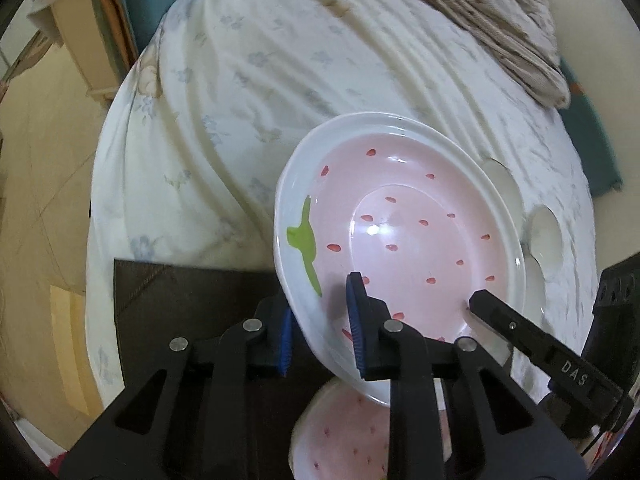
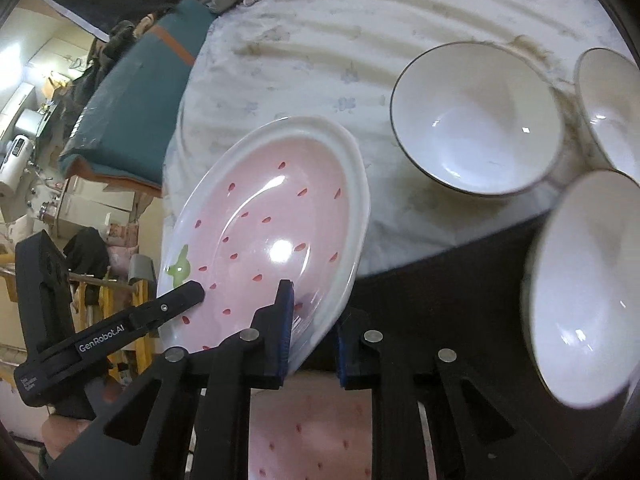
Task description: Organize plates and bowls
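A pink strawberry-pattern plate (image 1: 404, 236) with a white rim is held tilted in the air by both grippers. My left gripper (image 1: 320, 324) is shut on its near left rim. My right gripper (image 2: 312, 328) is shut on its opposite rim; the plate also shows in the right wrist view (image 2: 272, 232). A second strawberry plate (image 1: 344, 436) lies flat beneath it, also seen in the right wrist view (image 2: 316, 432). Three white bowls stand on the cloth: one in the middle (image 2: 476, 120), one at the far right (image 2: 612, 108), one near right (image 2: 580, 284).
The table is covered by a white flowered cloth (image 1: 248, 92) with a dark bare part (image 1: 180, 304) at the front. A folded patterned fabric (image 1: 492, 20) lies at the back. A teal covered object (image 2: 132, 108) stands beyond the table's edge.
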